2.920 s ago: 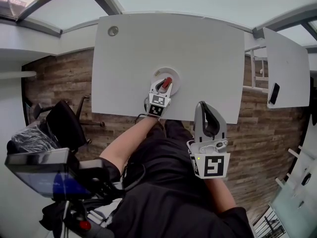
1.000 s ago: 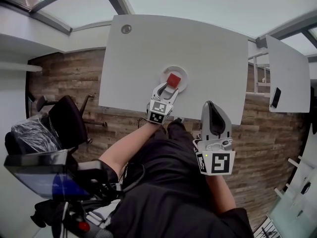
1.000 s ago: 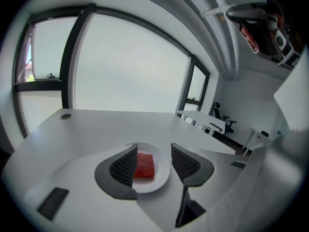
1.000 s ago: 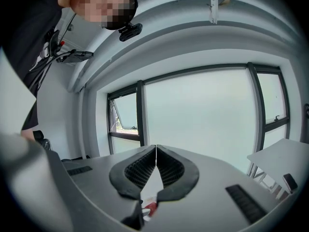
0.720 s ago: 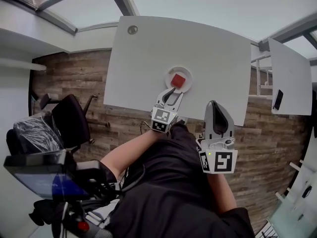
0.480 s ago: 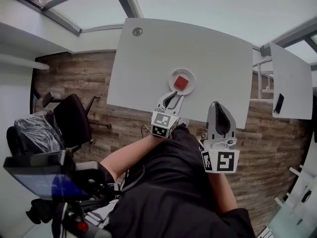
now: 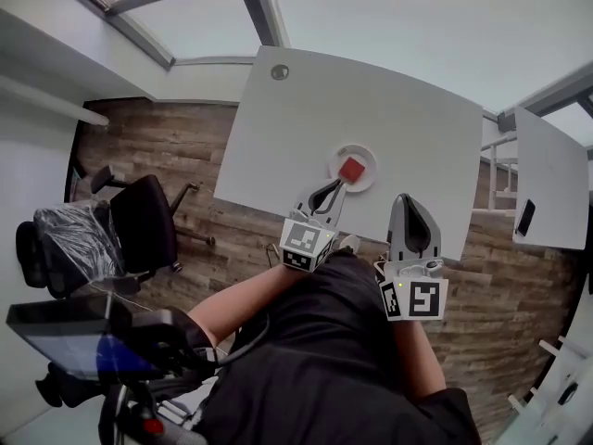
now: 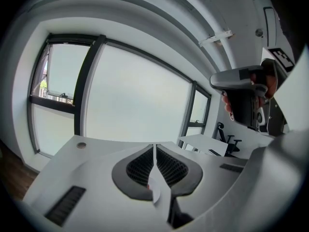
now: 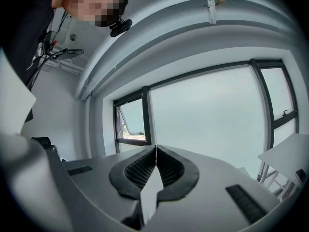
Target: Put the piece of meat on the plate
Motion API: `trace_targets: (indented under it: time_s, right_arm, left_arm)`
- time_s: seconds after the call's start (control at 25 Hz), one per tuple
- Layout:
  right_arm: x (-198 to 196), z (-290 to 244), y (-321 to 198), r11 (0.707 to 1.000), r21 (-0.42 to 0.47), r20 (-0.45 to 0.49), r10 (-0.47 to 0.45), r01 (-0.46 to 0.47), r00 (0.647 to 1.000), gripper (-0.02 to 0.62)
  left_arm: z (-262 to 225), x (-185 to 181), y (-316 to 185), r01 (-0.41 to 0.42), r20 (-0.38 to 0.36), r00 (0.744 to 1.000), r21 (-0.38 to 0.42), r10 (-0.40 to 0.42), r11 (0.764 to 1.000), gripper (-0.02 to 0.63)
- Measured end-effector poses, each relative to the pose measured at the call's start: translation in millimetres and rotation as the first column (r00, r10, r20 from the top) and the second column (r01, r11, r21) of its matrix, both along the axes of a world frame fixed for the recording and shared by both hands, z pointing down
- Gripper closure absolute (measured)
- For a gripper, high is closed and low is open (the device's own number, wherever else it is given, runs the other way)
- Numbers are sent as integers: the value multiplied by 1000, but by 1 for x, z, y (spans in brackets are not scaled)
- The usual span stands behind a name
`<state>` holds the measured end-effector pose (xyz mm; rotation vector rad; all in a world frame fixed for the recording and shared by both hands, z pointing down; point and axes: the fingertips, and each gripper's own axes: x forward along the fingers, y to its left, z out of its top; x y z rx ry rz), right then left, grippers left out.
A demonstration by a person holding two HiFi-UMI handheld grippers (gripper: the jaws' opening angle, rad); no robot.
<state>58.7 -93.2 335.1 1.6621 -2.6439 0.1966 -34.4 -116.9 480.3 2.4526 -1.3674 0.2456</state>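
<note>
While the red piece of meat (image 7: pixel 351 169) lies on the white plate (image 7: pixel 367 156) on the desk (image 7: pixel 389 100), the left gripper (image 7: pixel 337 186) near the plate has just closed its empty jaws, and the right gripper (image 7: pixel 406 202) holds its jaws shut and empty too.

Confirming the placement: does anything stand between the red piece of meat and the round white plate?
Nothing visible does: the red piece of meat already lies on the round white plate, near its middle.

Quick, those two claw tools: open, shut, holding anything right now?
Left gripper: shut and empty; its jaws have just been closing.
Right gripper: shut, holding nothing.
</note>
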Motion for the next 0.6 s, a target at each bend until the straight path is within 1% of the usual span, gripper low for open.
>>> trace_targets:
  time_s: [0.12, 0.2, 0.4, 0.6]
  right_arm:
    - [-5, -5, -2, 1000, 17, -1, -14, 14, 1000, 588]
    - [-7, -6, -2, 1000, 23, -2, -20, 20, 1000, 588]
    - [-11, -10, -1, 998, 39, -6, -40, 40, 999, 588]
    - [-12, -13, 6, 997, 56, -11, -46, 47, 999, 588]
  left_arm:
    - [-18, -6, 0, 0, -30, 1000, 33, 1, 999, 596]
    - [-28, -8, 2, -7, -45, 999, 57, 10, 998, 597]
    - [-51, -17, 7, 5, -11, 1000, 130, -3, 991, 597]
    - [-76, -18, 10, 44, -48, 998, 188, -35, 981, 597]
